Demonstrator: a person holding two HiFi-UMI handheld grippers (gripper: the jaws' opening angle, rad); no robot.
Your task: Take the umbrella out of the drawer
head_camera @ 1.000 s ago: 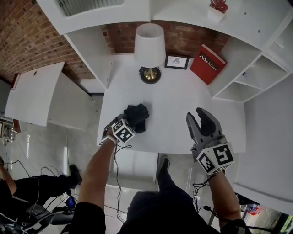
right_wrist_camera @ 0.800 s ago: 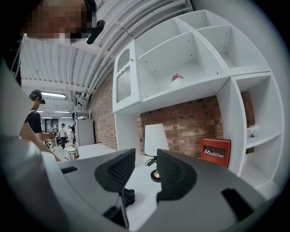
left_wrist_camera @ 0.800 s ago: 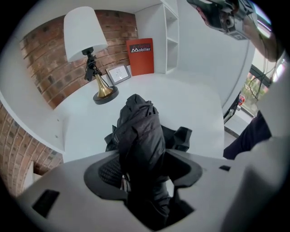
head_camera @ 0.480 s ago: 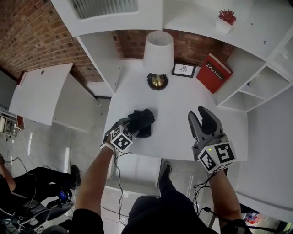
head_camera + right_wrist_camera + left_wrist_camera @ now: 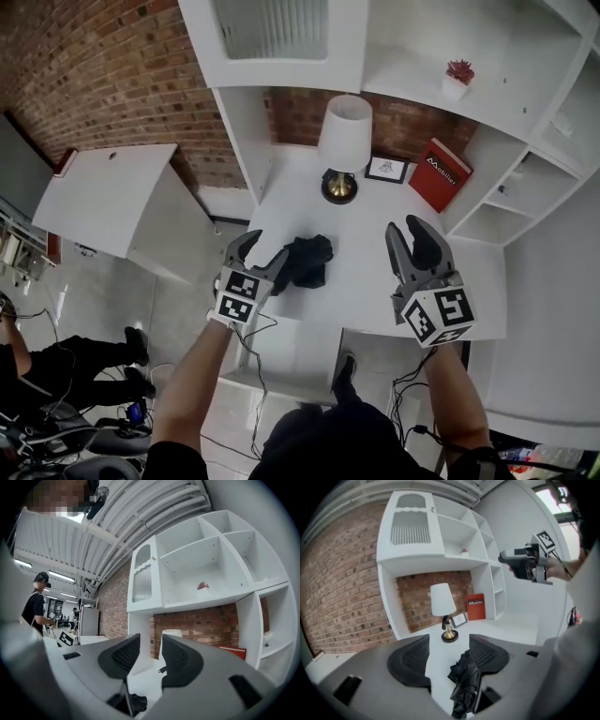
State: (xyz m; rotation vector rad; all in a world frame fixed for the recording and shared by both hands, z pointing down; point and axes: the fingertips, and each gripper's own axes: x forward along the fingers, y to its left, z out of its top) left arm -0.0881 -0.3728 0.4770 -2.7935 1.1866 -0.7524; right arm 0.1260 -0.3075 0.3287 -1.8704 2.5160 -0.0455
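The umbrella (image 5: 305,261) lies on the desk (image 5: 375,211) at 2 o'clock from the nearer left gripper (image 5: 261,251), whose just-opened jaws, like those of the right gripper (image 5: 405,232), grasp nothing.

- We see a black umbrella (image 5: 305,261) on a plain white desk (image 5: 375,234)
- We note a lamp (image 5: 343,136) with a white shade and a brass-gold base
- We see a red book (image 5: 442,174) with white lettering
- We find a red plant (image 5: 459,70) in a white pot (image 5: 454,87)
- We see a red-brown brick wall (image 5: 112,75) with pale mortar lines beside white shelving (image 5: 412,42)
- We note a black picture frame (image 5: 385,170) round a white sheet
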